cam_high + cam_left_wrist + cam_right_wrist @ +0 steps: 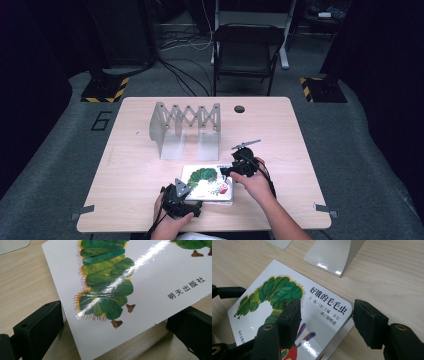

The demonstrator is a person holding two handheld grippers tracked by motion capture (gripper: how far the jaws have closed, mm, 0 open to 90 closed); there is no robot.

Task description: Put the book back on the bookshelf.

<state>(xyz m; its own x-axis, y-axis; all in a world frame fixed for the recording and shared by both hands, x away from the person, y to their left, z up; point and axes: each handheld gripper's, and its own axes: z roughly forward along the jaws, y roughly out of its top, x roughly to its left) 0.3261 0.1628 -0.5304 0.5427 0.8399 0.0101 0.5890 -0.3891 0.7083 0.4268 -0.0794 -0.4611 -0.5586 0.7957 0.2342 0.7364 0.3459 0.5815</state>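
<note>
The picture book (pixel 207 182) lies flat near your edge of the table (pixel 125 165), glossy white board cover up, green caterpillar printed across it — rounded corners, thick pages, glare streaks on the laminate.

Your left gripper (pixel 186 201) straddles the near-left corner, jaws spread wide, pads clear of the cover; likely placed to steady or lift that corner.

Your right gripper (pixel 226 171) stands partly open over the far-right corner, one jaw above the cover and one off the edge — not yet pressing.

Behind stands an expandable book rack (pixel 186 127), pale grey panels joined by a scissor lattice, smooth and slightly shiny — probably the book's destination.
</note>
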